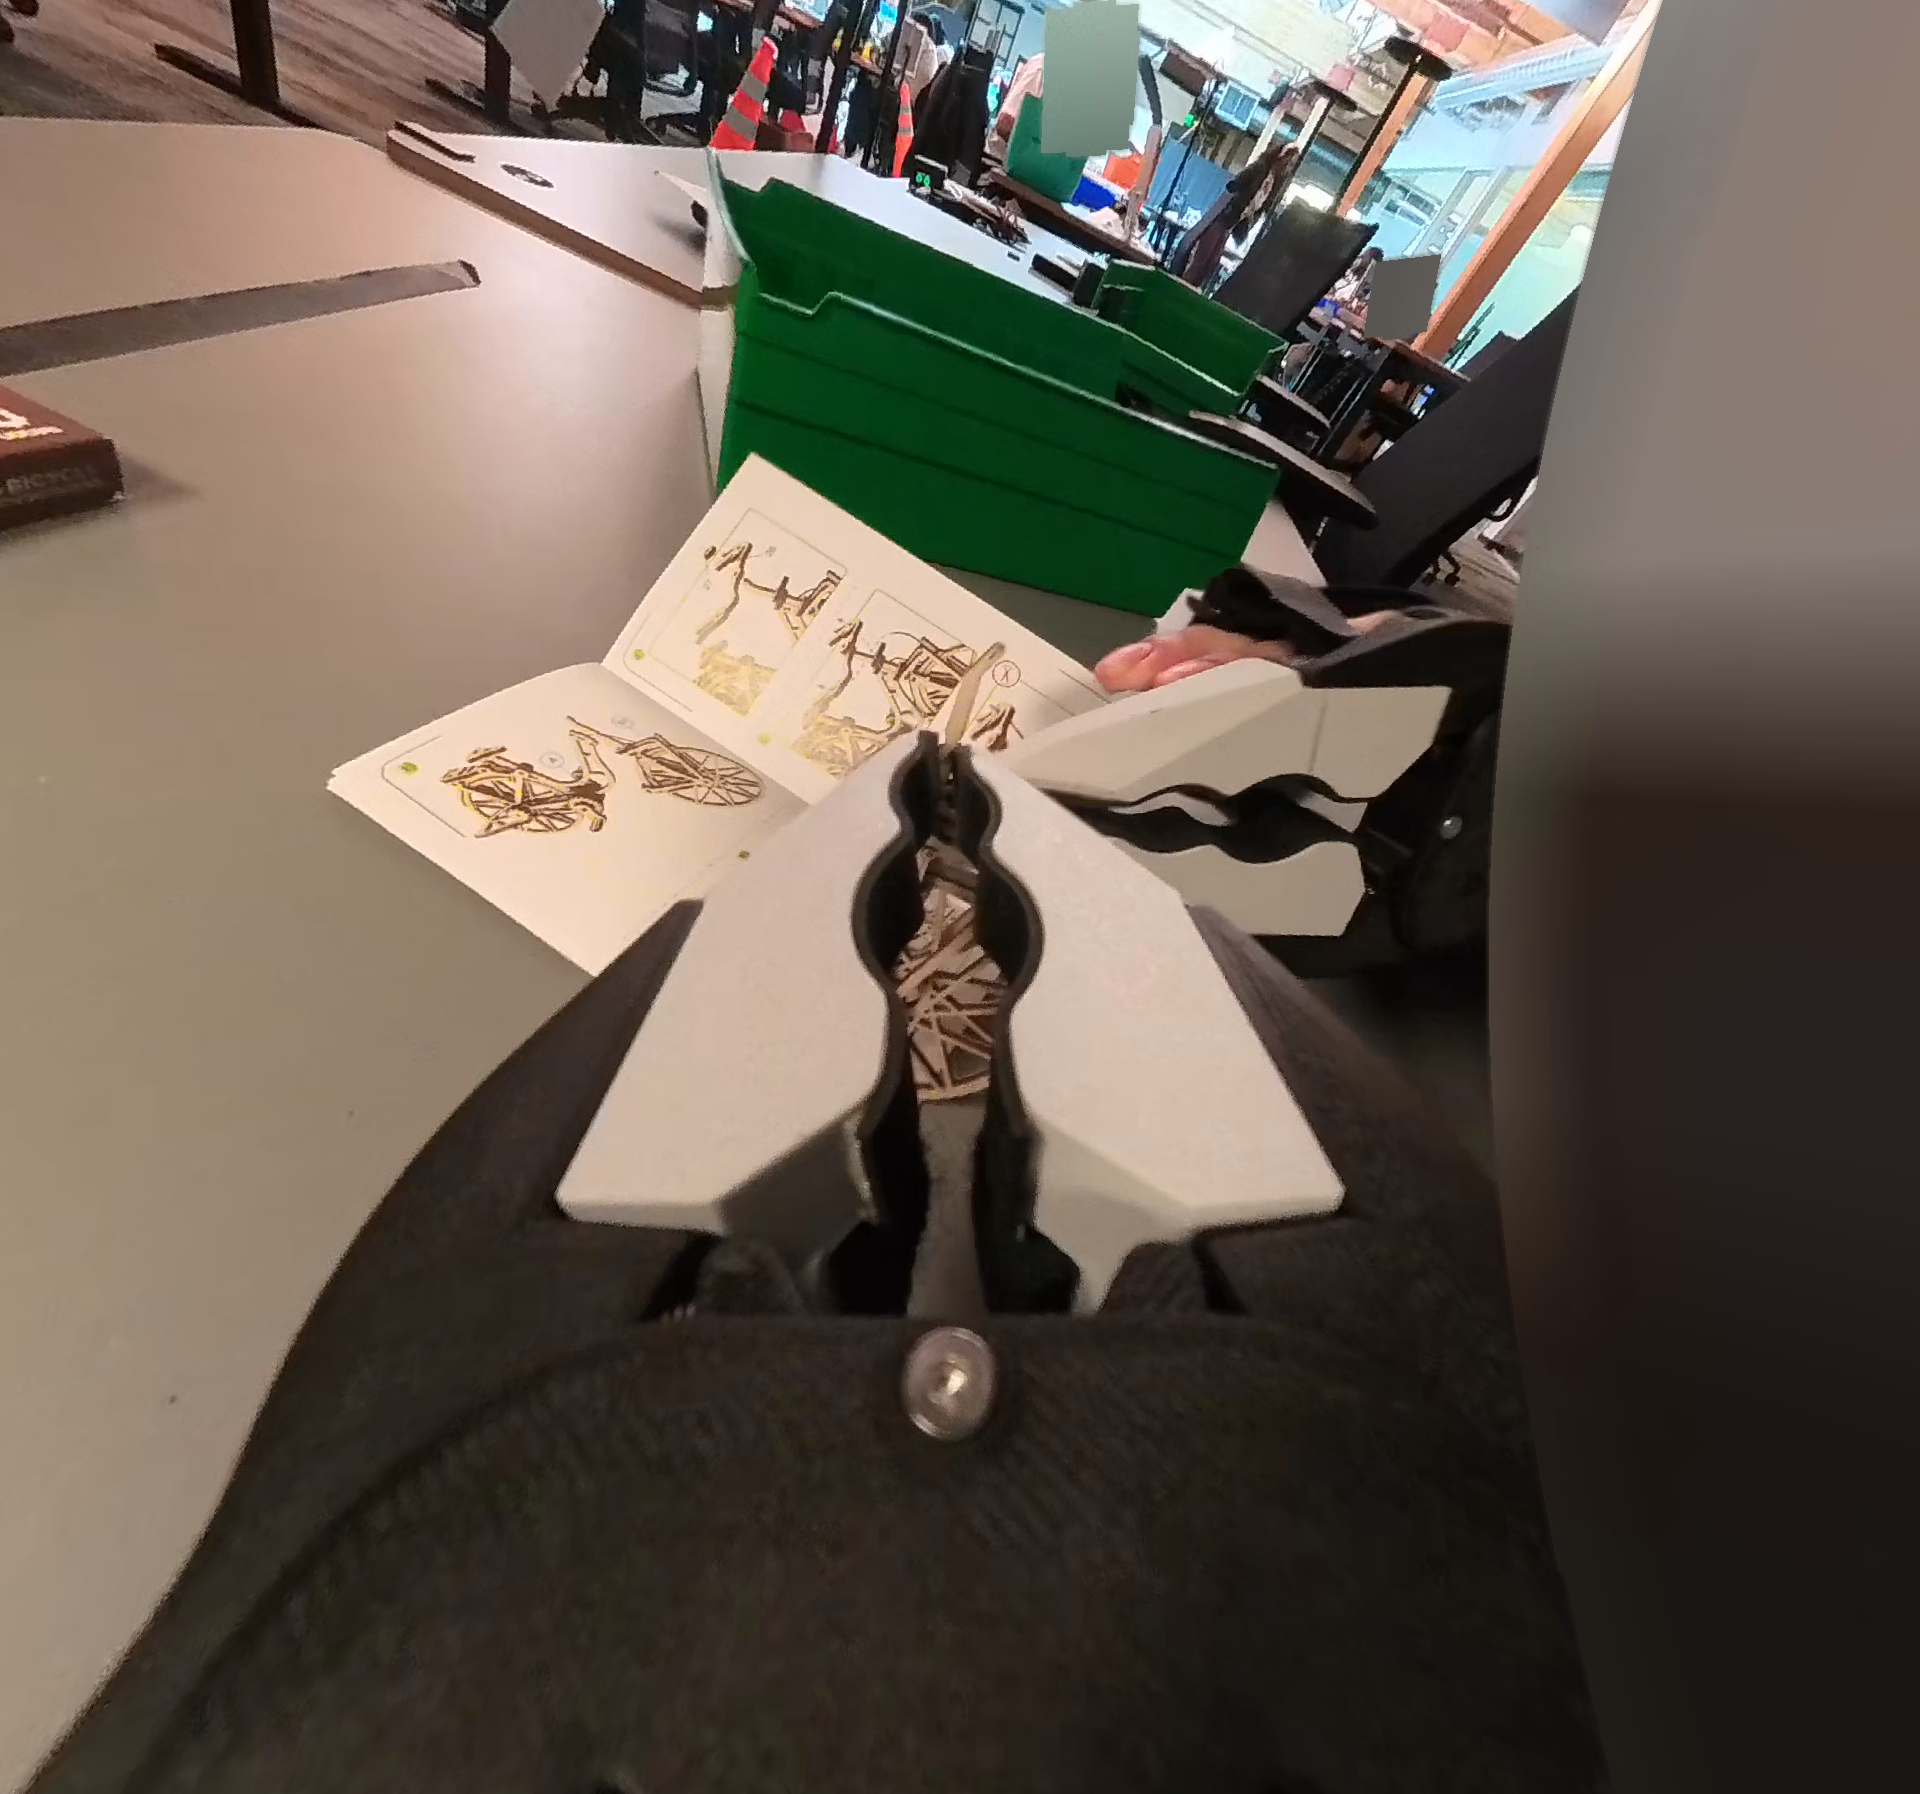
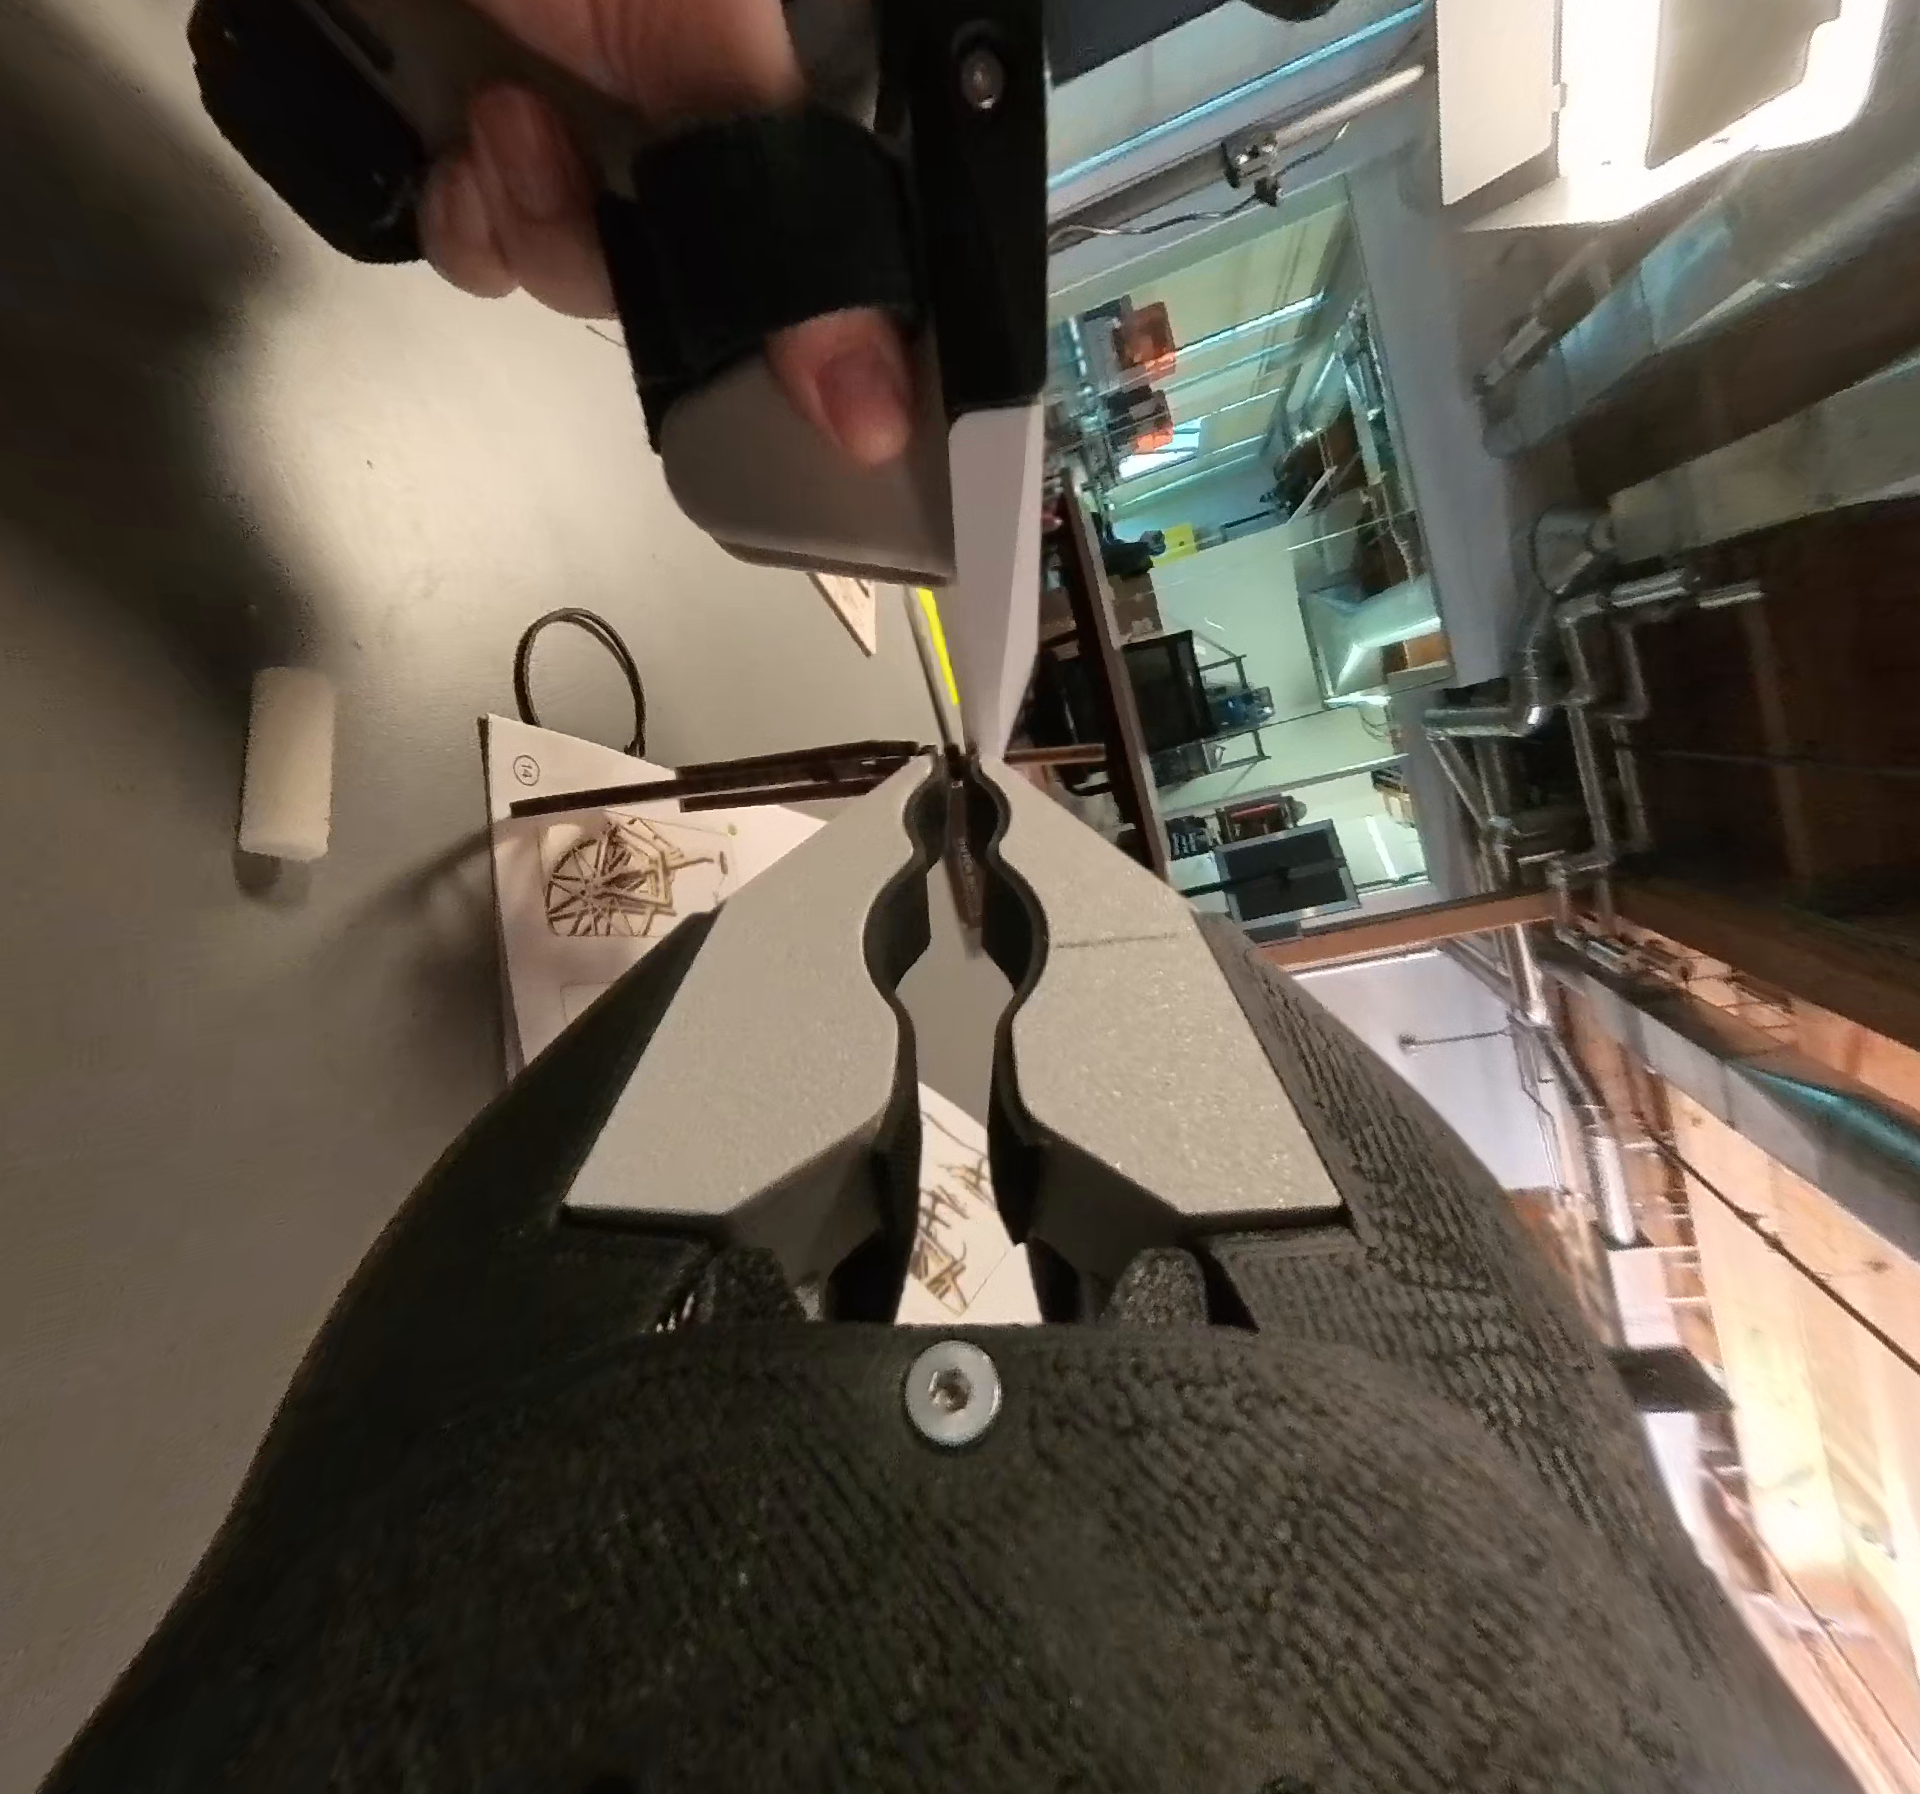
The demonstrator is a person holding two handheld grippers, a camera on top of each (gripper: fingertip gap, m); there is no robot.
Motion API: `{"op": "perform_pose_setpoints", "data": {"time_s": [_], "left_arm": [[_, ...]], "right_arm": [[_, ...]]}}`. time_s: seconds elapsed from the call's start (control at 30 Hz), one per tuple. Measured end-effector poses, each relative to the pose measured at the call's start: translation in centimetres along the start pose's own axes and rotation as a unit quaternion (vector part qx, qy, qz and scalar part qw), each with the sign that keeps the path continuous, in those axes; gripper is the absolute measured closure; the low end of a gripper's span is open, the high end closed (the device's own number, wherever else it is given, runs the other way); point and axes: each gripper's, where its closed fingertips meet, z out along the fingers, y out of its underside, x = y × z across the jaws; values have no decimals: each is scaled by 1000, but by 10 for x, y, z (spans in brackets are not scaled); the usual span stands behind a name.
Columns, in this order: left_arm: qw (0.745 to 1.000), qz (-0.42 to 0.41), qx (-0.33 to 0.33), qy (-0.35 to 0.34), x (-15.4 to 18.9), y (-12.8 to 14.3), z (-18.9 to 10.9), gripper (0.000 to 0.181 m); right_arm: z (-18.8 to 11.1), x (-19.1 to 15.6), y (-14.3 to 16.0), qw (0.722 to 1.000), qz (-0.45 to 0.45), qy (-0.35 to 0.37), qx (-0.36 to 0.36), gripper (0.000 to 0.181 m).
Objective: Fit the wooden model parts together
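Left gripper (image 1: 951, 757): matte grey fingers nipped tight on a thin pale wooden strip (image 1: 966, 700), above the booklet (image 1: 582, 757).
Right gripper (image 2: 956, 765): wavy black-lined fingers pinching a dark flat slat (image 2: 964, 861) edge-on.
Tabletop (image 1: 312, 601): smooth grey.

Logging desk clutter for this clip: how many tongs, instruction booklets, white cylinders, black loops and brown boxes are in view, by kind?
Tongs: 2, the left tongs and the right tongs, each shut on a wooden part
Instruction booklet: 1
White cylinder: 1
Black loop: 1
Brown box: 1
Total: 6
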Motion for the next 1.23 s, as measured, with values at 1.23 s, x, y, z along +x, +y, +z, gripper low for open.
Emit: {"op": "perform_pose_setpoints", "data": {"time_s": [1.23], "left_arm": [[988, 56, 134, 48, 14, -37, -24, 147]], "right_arm": [[-2, 14, -6, 897, 416, -112, 99, 176]]}}
